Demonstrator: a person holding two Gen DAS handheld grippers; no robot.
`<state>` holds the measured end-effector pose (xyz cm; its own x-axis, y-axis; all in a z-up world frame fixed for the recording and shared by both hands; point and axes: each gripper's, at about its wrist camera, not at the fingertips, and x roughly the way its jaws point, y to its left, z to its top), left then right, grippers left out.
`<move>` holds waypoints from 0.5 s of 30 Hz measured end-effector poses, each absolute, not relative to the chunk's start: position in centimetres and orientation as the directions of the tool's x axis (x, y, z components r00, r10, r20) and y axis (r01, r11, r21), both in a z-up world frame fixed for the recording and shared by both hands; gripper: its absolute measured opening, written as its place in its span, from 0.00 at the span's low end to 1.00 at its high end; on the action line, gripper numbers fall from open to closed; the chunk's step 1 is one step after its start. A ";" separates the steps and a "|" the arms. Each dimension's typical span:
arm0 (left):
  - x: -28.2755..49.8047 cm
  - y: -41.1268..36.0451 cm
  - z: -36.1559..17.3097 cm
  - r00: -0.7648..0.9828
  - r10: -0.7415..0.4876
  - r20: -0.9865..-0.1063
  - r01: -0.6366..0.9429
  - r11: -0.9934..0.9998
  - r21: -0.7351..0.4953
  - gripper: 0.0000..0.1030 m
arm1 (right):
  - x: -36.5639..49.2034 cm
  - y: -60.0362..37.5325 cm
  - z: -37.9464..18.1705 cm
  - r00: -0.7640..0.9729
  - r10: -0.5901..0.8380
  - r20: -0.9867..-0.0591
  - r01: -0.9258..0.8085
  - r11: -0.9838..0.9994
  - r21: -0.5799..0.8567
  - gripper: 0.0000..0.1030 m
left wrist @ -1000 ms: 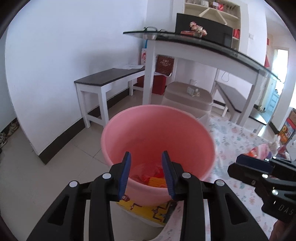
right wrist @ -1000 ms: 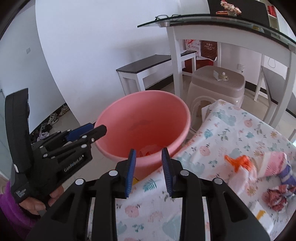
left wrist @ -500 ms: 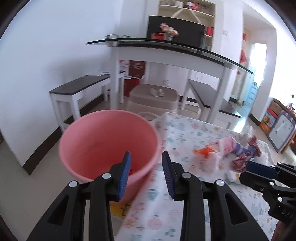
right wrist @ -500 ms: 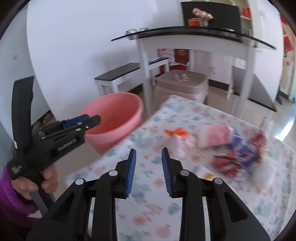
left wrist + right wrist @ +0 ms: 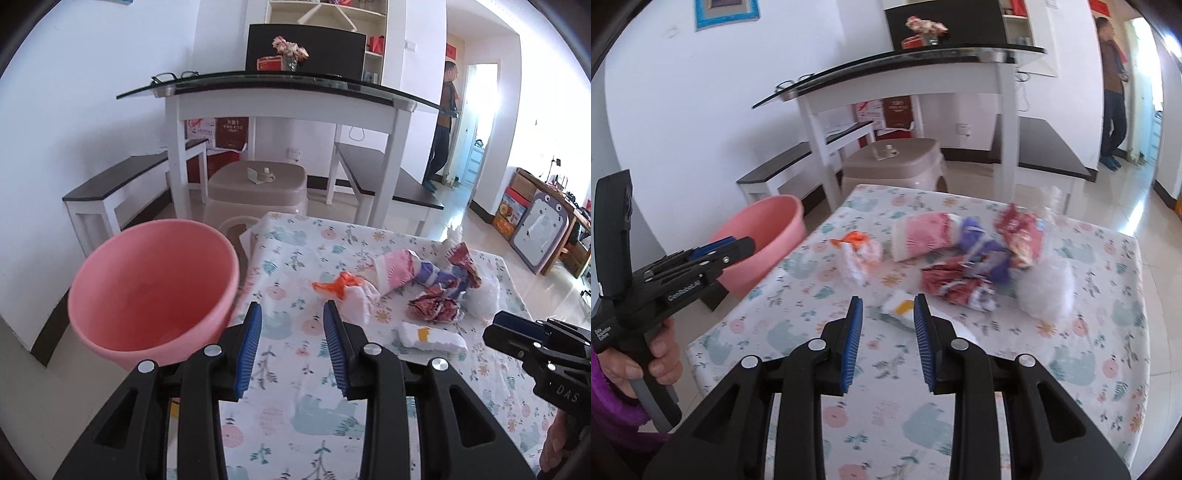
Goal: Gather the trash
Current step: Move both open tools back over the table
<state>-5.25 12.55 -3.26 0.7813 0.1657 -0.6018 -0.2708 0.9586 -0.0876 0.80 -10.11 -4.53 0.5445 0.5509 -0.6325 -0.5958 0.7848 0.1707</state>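
Observation:
Several pieces of trash lie on the floral tablecloth (image 5: 306, 406): a white and orange bag (image 5: 351, 291), a pink wrapper (image 5: 393, 271), a purple wrapper (image 5: 439, 277), a crumpled red wrapper (image 5: 432, 306), a white packet with a yellow mark (image 5: 428, 334) and white plastic (image 5: 484, 299). A pink bucket (image 5: 155, 291) stands left of the table. My left gripper (image 5: 291, 317) is open and empty over the table's left edge. My right gripper (image 5: 888, 308) is open and empty, just short of the white packet (image 5: 899, 306).
A beige plastic stool (image 5: 258, 188) stands behind the table. A white table with a dark glass top (image 5: 288, 88) and dark benches (image 5: 110, 184) lie beyond. A person (image 5: 445, 122) stands at the far doorway.
Both grippers swung right, from over the pink bucket to facing the trash on the table. The bucket moved to the left of both views. Both stay open.

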 end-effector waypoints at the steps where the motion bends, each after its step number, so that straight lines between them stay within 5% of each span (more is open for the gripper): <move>1: -5.2 12.4 -3.3 0.782 0.160 -0.603 -0.267 0.959 -0.091 0.33 | 1.0 -10.7 -4.6 0.555 0.543 -0.630 -0.584 0.794 0.170 0.28; 15: -3.0 8.7 -4.7 0.774 0.067 -0.629 -0.145 0.987 -0.074 0.34 | 3.9 -18.6 -6.7 0.634 0.432 -0.641 -0.398 0.893 0.209 0.28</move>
